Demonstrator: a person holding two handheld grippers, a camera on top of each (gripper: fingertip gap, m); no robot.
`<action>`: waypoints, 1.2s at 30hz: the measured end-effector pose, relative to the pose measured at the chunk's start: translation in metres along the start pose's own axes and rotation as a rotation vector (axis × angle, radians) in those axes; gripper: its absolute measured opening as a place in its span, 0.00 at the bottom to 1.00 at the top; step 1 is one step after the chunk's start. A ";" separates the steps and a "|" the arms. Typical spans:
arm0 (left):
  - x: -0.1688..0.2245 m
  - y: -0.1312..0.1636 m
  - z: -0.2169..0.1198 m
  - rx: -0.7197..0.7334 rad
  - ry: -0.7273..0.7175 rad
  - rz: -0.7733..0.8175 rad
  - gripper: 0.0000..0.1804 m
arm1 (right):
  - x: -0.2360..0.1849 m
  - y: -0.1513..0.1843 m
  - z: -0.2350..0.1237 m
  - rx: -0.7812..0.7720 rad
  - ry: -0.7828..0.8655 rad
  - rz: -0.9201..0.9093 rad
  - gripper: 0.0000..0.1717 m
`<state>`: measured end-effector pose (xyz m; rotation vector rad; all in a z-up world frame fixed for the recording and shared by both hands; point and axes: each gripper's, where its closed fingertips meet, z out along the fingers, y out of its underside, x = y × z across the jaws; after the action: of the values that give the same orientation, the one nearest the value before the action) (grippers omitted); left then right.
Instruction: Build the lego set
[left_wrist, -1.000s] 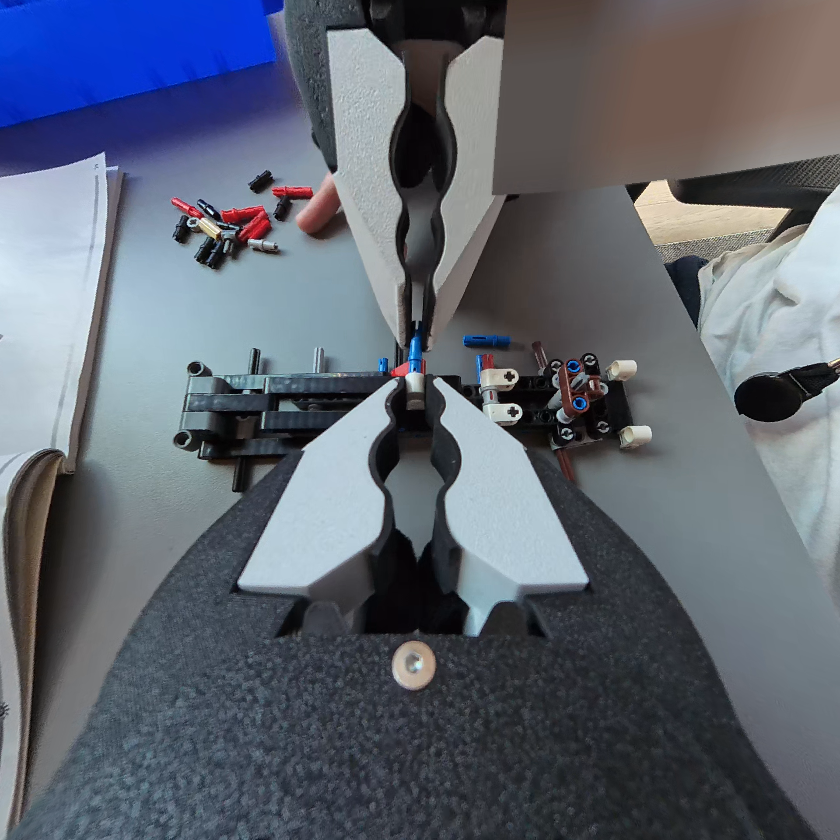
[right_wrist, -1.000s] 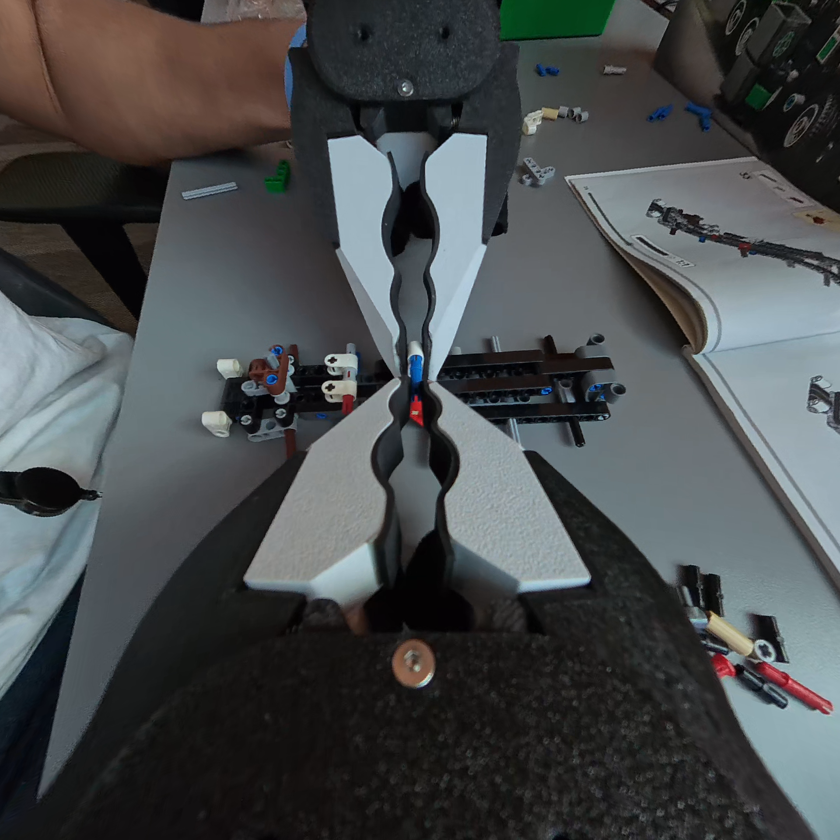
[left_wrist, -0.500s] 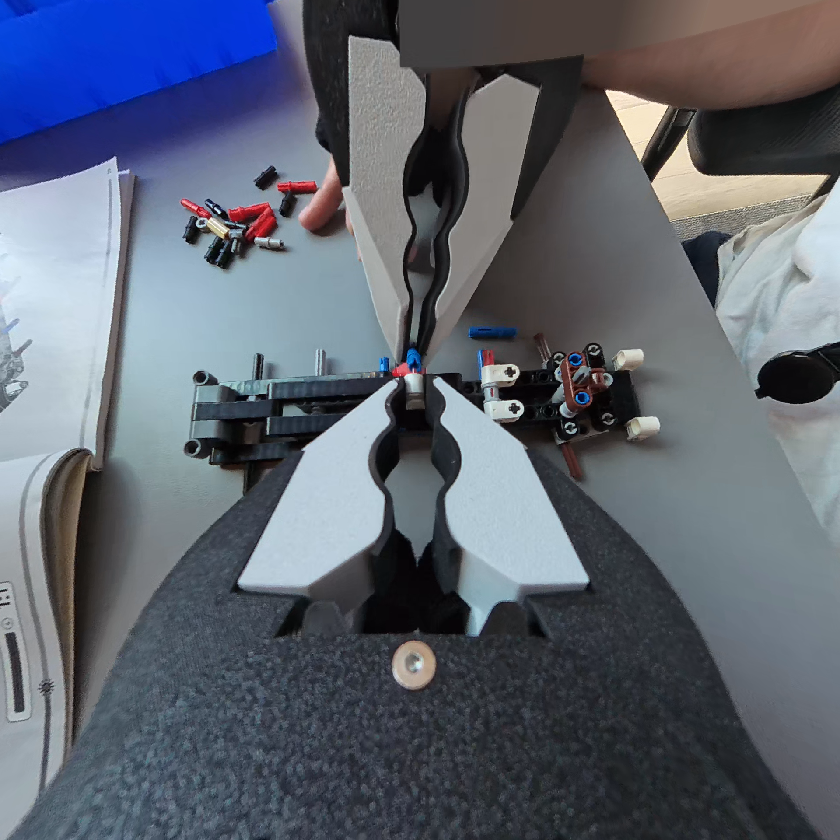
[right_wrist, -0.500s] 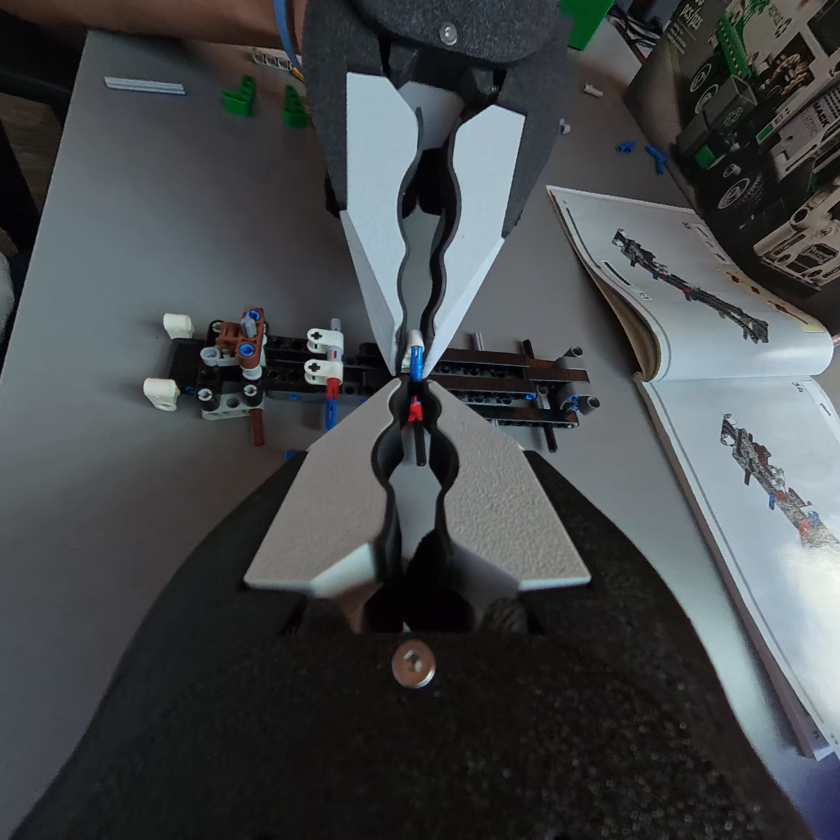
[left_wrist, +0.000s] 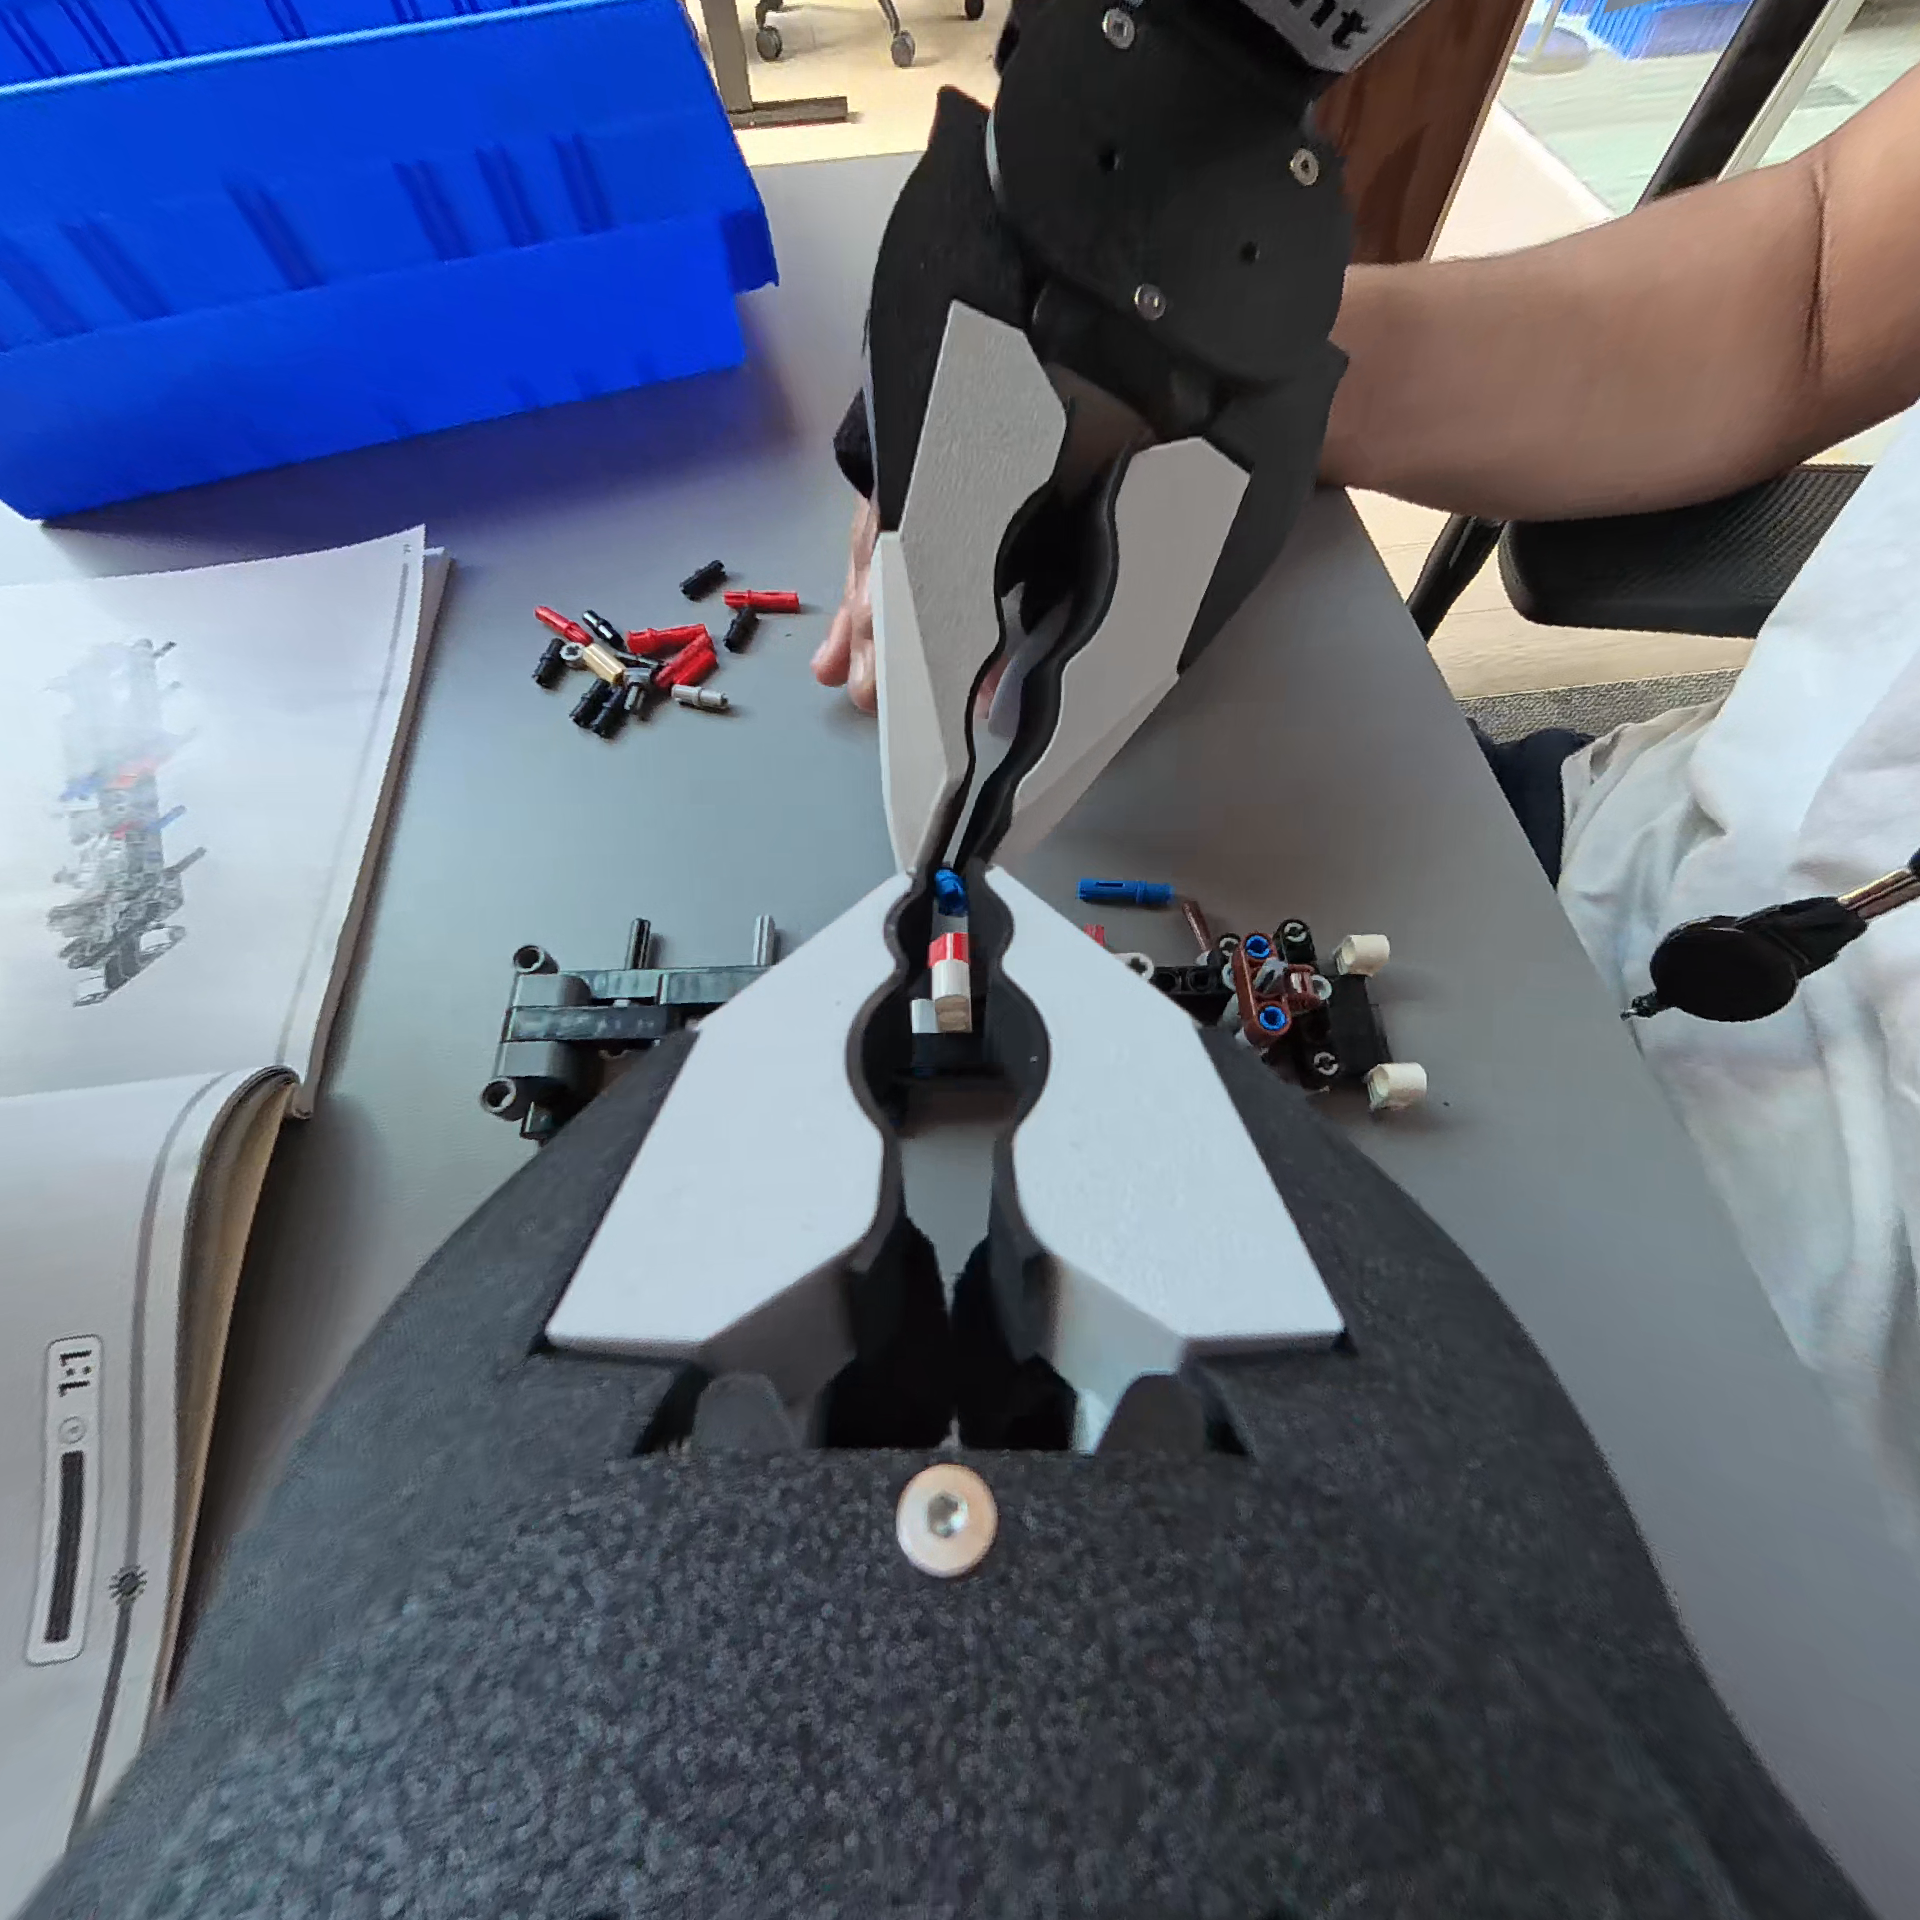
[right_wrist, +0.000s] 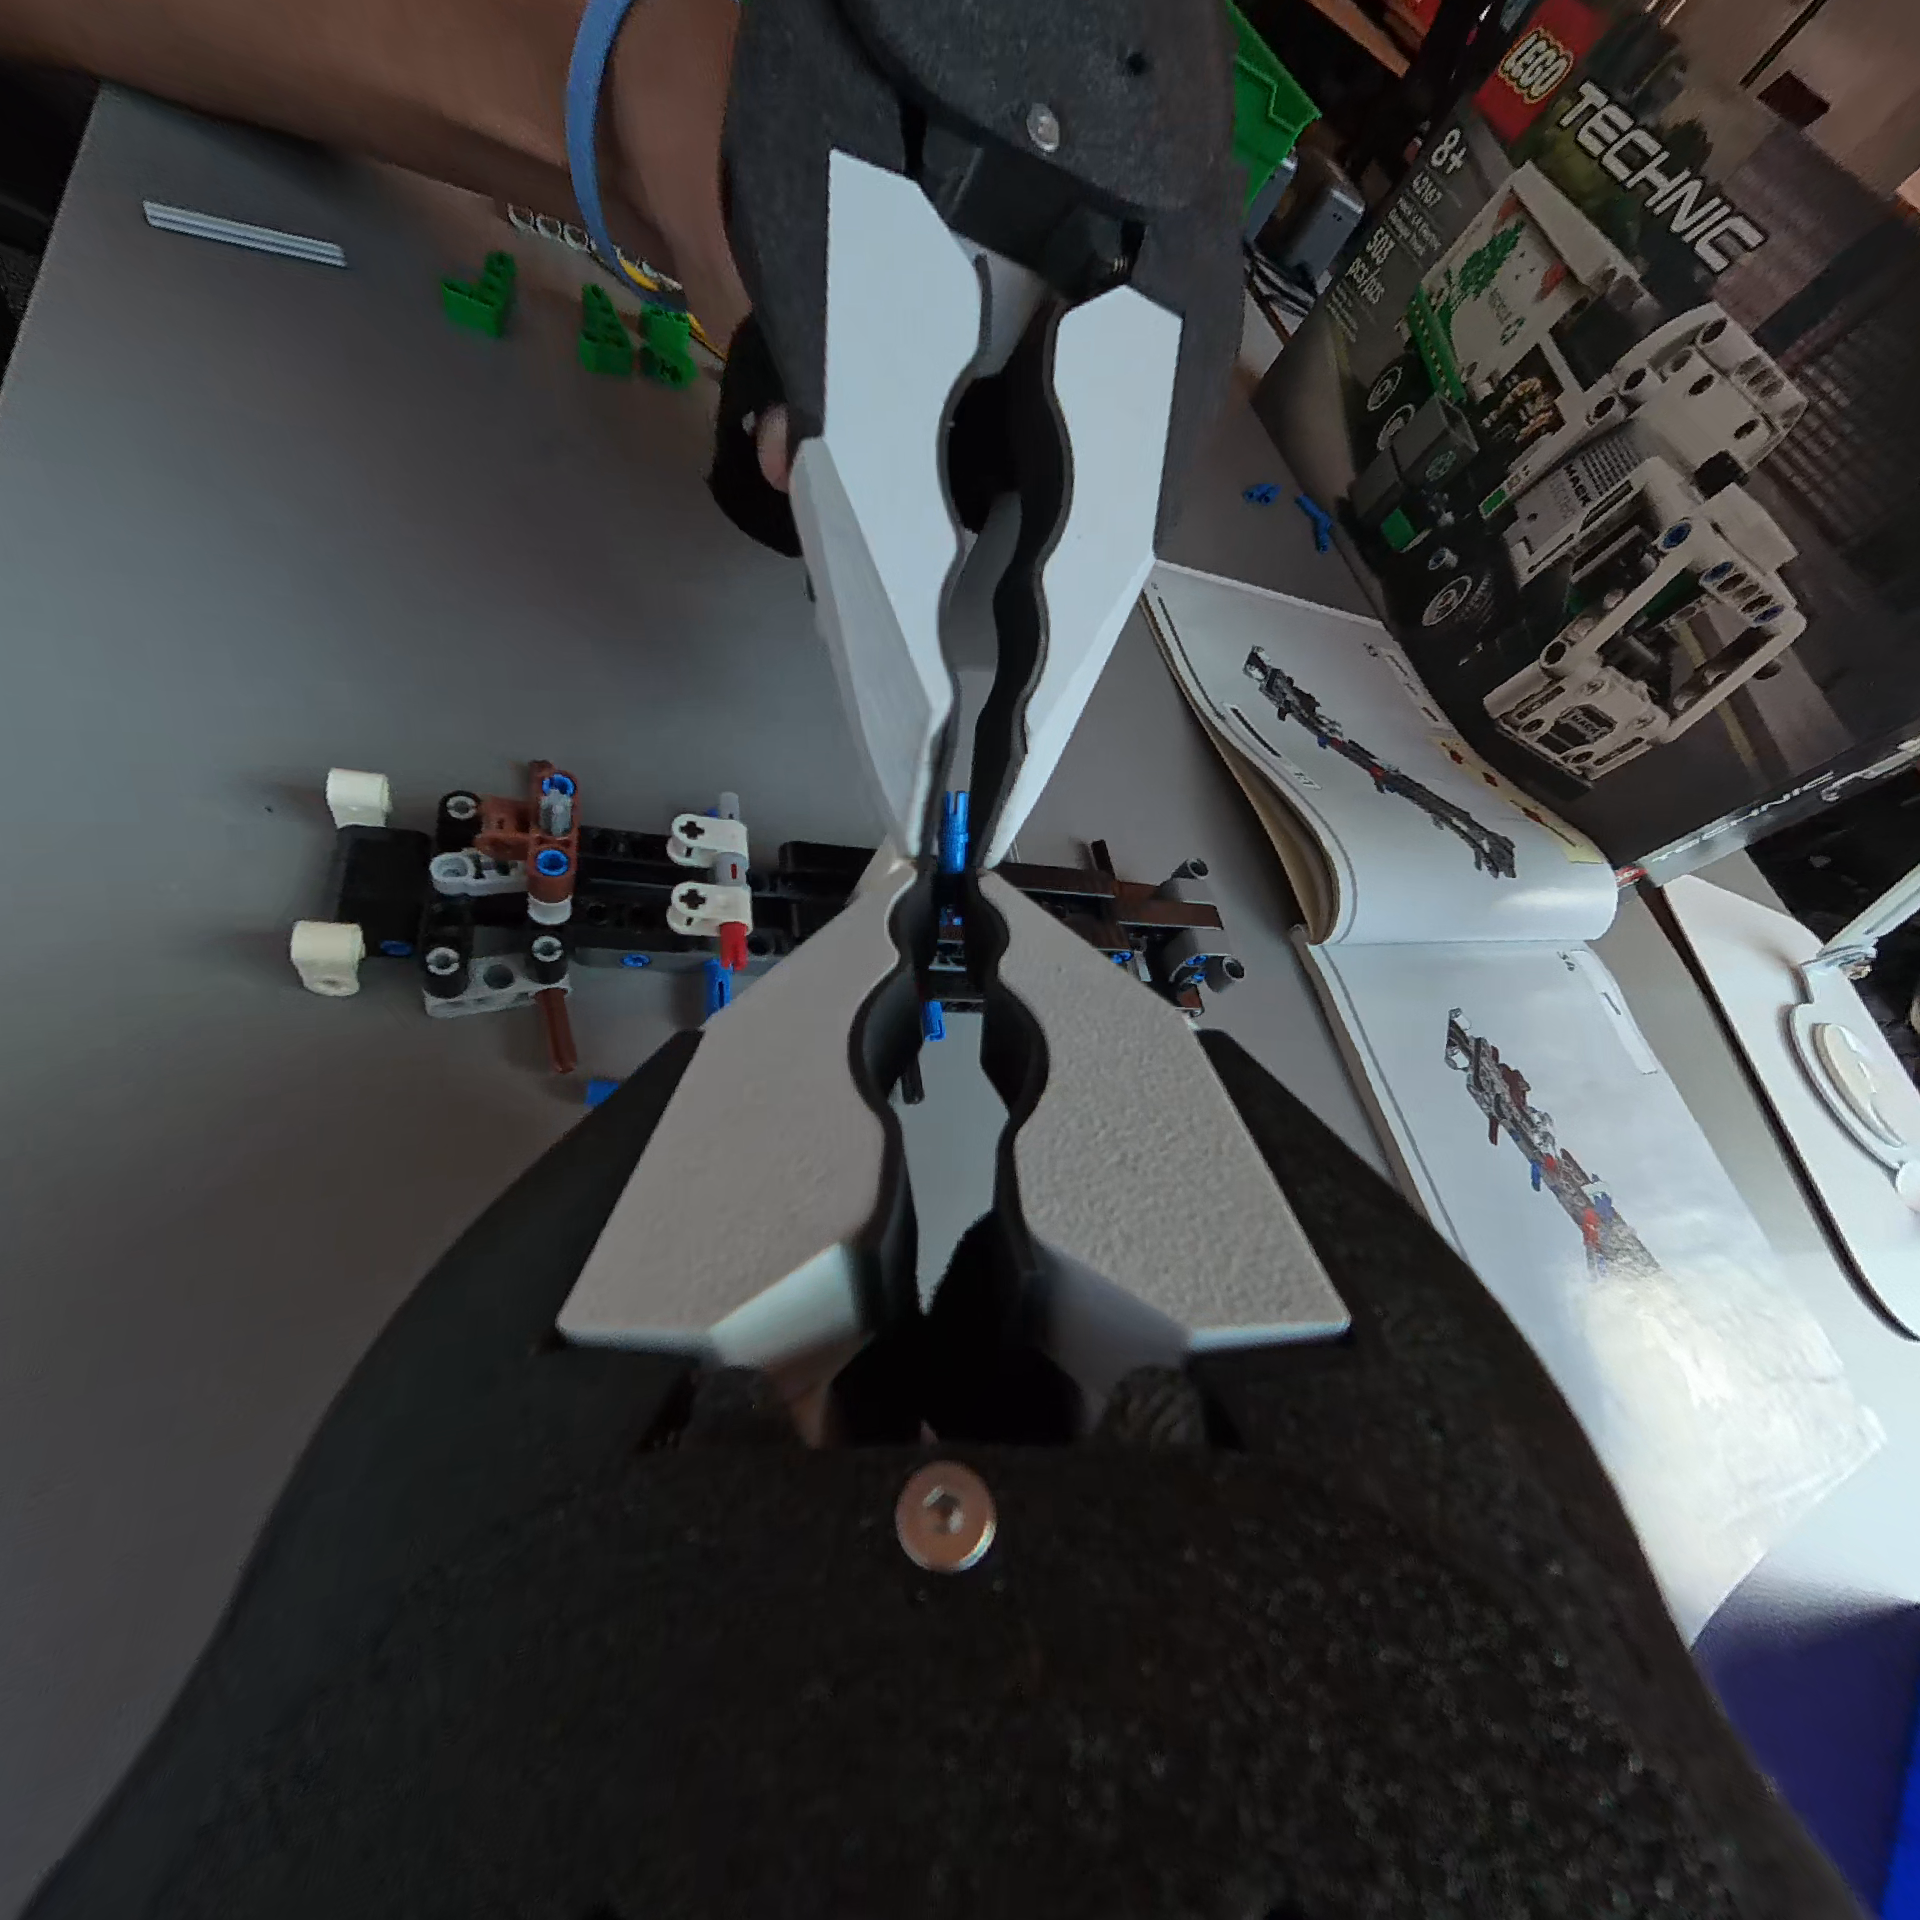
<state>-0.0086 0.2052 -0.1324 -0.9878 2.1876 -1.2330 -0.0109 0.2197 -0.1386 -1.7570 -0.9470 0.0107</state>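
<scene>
A long black and grey brick assembly (left_wrist: 613, 1003) lies on the grey table; it also shows in the right wrist view (right_wrist: 623, 894). A red and white connector stack (left_wrist: 948, 966) shows in the wide hollow between my left fingers, touching neither. My two grippers meet tip to tip above the assembly. My right gripper (right_wrist: 951, 883) is shut on a blue pin (right_wrist: 954, 831) that sticks out past its tips. My left gripper (left_wrist: 948, 883) has its tips close on either side of that same pin (left_wrist: 948, 890).
A blue bin (left_wrist: 364, 260) stands at the back left. An open instruction booklet (left_wrist: 187, 779) lies left of the assembly. A pile of small red and black pins (left_wrist: 644, 655) and a loose blue pin (left_wrist: 1124, 890) lie nearby. Green pieces (right_wrist: 613, 332) and a set box (right_wrist: 1610, 416) sit farther off.
Both grippers have tilted upward. My left tips have slid forward from the white connector to the blue pin. The pin has stayed at my right gripper's tips throughout.
</scene>
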 end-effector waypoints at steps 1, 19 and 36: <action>0.000 0.000 0.000 0.006 0.000 -0.001 0.02 | 0.000 0.000 0.000 -0.001 0.003 0.000 0.01; 0.012 -0.022 -0.022 0.185 0.117 0.012 0.02 | -0.005 -0.034 -0.013 0.160 -0.358 0.386 0.01; -0.009 0.016 -0.014 -0.028 0.068 -0.136 0.13 | 0.004 0.005 0.000 -0.131 -0.479 0.024 0.01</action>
<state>-0.0179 0.2253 -0.1391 -1.1379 2.2258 -1.3177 -0.0055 0.2215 -0.1406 -1.9273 -1.2922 0.4091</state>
